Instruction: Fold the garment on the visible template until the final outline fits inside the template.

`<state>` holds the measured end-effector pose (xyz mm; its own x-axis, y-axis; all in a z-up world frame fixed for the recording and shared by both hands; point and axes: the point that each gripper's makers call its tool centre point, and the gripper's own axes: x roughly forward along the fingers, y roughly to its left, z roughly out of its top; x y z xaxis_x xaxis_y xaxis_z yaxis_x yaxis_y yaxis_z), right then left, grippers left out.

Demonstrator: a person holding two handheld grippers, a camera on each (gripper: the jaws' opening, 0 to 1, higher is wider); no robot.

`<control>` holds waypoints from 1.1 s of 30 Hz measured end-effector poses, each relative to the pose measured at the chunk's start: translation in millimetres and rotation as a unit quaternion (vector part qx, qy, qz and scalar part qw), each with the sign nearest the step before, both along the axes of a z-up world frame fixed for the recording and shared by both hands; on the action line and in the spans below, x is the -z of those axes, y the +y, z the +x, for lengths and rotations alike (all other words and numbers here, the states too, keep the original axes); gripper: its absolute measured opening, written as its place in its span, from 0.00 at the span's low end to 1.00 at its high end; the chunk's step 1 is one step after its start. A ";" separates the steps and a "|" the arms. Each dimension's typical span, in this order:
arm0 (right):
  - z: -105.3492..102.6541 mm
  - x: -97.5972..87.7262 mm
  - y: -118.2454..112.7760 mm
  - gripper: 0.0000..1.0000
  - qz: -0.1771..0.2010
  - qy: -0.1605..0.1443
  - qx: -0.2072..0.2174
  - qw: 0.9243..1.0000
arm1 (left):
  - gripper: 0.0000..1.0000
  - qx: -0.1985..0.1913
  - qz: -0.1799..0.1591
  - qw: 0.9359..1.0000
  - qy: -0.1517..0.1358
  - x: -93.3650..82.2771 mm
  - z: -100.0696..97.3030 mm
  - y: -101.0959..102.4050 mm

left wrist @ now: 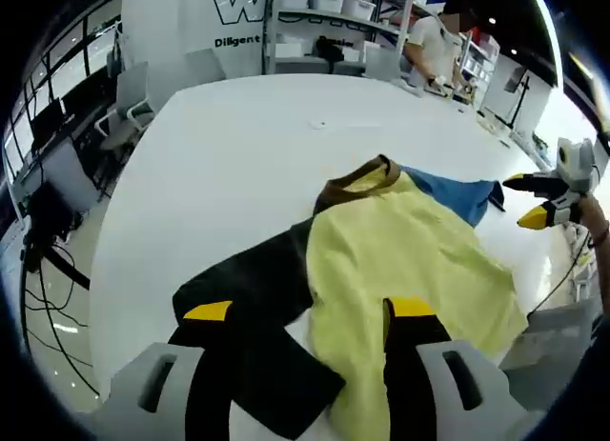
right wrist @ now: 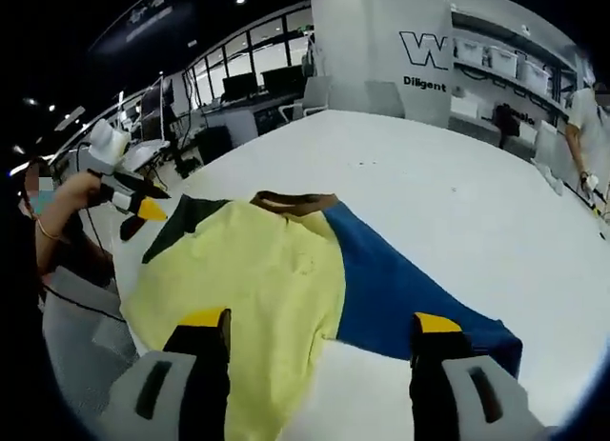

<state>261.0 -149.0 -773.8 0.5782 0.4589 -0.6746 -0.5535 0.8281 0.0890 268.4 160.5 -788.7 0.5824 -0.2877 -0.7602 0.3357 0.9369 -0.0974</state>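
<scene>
A garment lies flat on the white table [left wrist: 238, 146], with a yellow body [left wrist: 400, 260], a black sleeve [left wrist: 248, 279], a blue sleeve [left wrist: 457, 193] and a brown collar [left wrist: 367, 174]. My left gripper [left wrist: 310, 310] hovers open over the black sleeve and the yellow hem, holding nothing. The right gripper [left wrist: 529, 199] stands open just past the blue sleeve. In the right gripper view the yellow body [right wrist: 257, 270] lies between the blue sleeve [right wrist: 400, 289] and the black sleeve [right wrist: 186, 222], below the collar [right wrist: 291, 201]. My right gripper [right wrist: 320, 319] is open above the near edge. The left gripper [right wrist: 141, 212] is beside the black sleeve, in a hand.
The table [right wrist: 457, 193] stretches far beyond the garment. Shelves with white bins [left wrist: 329, 3] and a person [left wrist: 434, 46] stand behind it. Chairs [left wrist: 129, 103] line the left side. Desks with monitors [right wrist: 238, 84] stand beyond the table's far edge.
</scene>
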 end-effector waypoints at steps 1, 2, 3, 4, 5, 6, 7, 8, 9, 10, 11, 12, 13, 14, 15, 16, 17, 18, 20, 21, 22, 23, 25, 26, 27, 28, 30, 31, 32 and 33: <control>4.6 0.9 0.8 0.77 0.001 0.000 -0.002 1.000 | 0.59 0.002 -0.002 1.000 -0.001 1.1 5.1 -1.0; 6.4 1.2 1.1 0.78 0.002 -0.001 -0.002 1.000 | 0.59 0.001 -0.002 1.000 -0.001 1.7 8.7 -1.1; 11.4 2.9 2.0 0.79 0.004 -0.001 -0.002 1.000 | 0.59 0.002 -0.002 1.000 -0.003 2.0 12.5 -1.6; 14.8 4.4 3.1 0.80 0.006 -0.001 -0.003 1.000 | 0.59 0.009 0.002 1.000 -0.010 1.7 18.4 -3.0; 18.2 5.7 4.2 0.81 0.008 -0.002 -0.003 1.000 | 0.60 0.009 0.003 1.000 -0.015 1.4 22.7 -3.1; 22.7 7.9 6.0 0.84 0.010 -0.001 -0.002 1.000 | 0.60 0.013 0.008 1.000 -0.025 1.0 29.8 -3.2; 25.5 9.2 7.5 0.86 0.011 -0.002 -0.003 1.000 | 0.61 0.014 0.010 0.999 -0.030 1.1 33.6 -3.3; 27.0 9.9 8.4 0.87 0.011 -0.002 -0.004 1.000 | 0.61 0.013 0.010 0.999 -0.029 1.4 35.0 -3.4; 33.0 13.0 11.9 0.87 0.013 -0.003 -0.005 1.000 | 0.61 0.013 0.009 0.999 -0.034 2.5 42.2 -3.9; 36.8 14.8 15.1 0.87 0.015 -0.002 -0.007 1.000 | 0.62 0.015 0.008 0.999 -0.038 3.4 47.1 -4.8; 38.3 15.3 16.5 0.89 0.017 -0.002 -0.008 1.000 | 0.63 0.016 0.007 0.999 -0.039 3.8 48.7 -5.1; 43.5 17.2 19.5 0.90 0.021 -0.002 -0.008 1.000 | 0.63 0.020 0.007 0.999 -0.043 5.2 53.8 -6.7; 47.9 18.9 22.4 0.92 0.022 -0.001 -0.009 1.000 | 0.64 0.022 0.007 0.999 -0.045 6.8 57.9 -7.9; 52.7 20.8 25.2 0.94 0.025 -0.002 -0.011 1.000 | 0.66 0.029 0.005 0.998 -0.049 8.5 63.2 -9.9; 56.5 22.3 25.8 0.95 0.025 -0.001 -0.010 1.000 | 0.68 0.030 0.003 0.998 -0.048 10.2 66.2 -10.9; 60.2 23.7 26.7 0.96 0.026 -0.002 -0.009 1.000 | 0.69 0.035 -0.001 0.998 -0.049 11.9 70.8 -13.4; 65.9 25.6 28.1 0.98 0.029 -0.003 -0.010 1.000 | 0.70 0.037 -0.004 0.998 -0.051 12.5 72.8 -14.5; 69.8 26.8 28.7 0.98 0.032 -0.001 -0.006 0.999 | 0.71 0.039 -0.007 0.998 -0.051 14.8 76.2 -15.6; 76.6 28.9 31.0 0.99 0.040 -0.001 -0.005 0.999 | 0.72 0.047 -0.011 0.997 -0.054 20.6 85.4 -19.4; 80.8 31.0 32.8 0.99 0.047 0.003 -0.003 0.999 | 0.72 0.052 -0.014 0.997 -0.051 24.6 89.4 -21.9; 86.0 31.9 34.9 0.99 0.053 0.000 -0.003 0.999 | 0.71 0.057 -0.015 0.997 -0.050 27.2 92.2 -23.9; 90.0 33.2 36.8 0.99 0.057 -0.001 -0.005 0.998 | 0.71 0.060 -0.017 0.997 -0.047 30.2 95.9 -25.7; 95.6 35.3 39.1 0.99 0.060 -0.004 -0.007 0.998 | 0.67 0.073 -0.026 0.996 -0.049 33.5 102.5 -31.1; 100.8 36.7 40.7 0.98 0.064 -0.009 -0.009 0.998 | 0.65 0.081 -0.035 0.995 -0.050 34.3 105.4 -35.2; 103.6 37.6 41.3 0.97 0.067 -0.009 -0.009 0.998 | 0.62 0.087 -0.044 0.994 -0.048 35.4 107.3 -38.3; 107.1 37.8 42.0 0.96 0.071 -0.011 -0.008 0.997 | 0.58 0.094 -0.054 0.993 -0.043 36.6 110.2 -42.5; 114.6 37.6 44.0 0.95 0.083 -0.014 -0.005 0.996 | 0.50 0.104 -0.056 0.992 -0.044 38.6 116.4 -46.7; 119.3 37.3 45.4 0.94 0.086 -0.017 -0.004 0.996 | 0.45 0.106 -0.055 0.992 -0.041 40.1 118.5 -47.9; 122.4 37.3 46.7 0.91 0.088 -0.021 -0.006 0.996 | 0.42 0.106 -0.055 0.992 -0.041 41.2 120.8 -49.2; 125.2 38.4 47.2 0.89 0.086 -0.022 -0.005 0.996 | 0.40 0.106 -0.060 0.992 -0.035 45.1 123.5 -51.4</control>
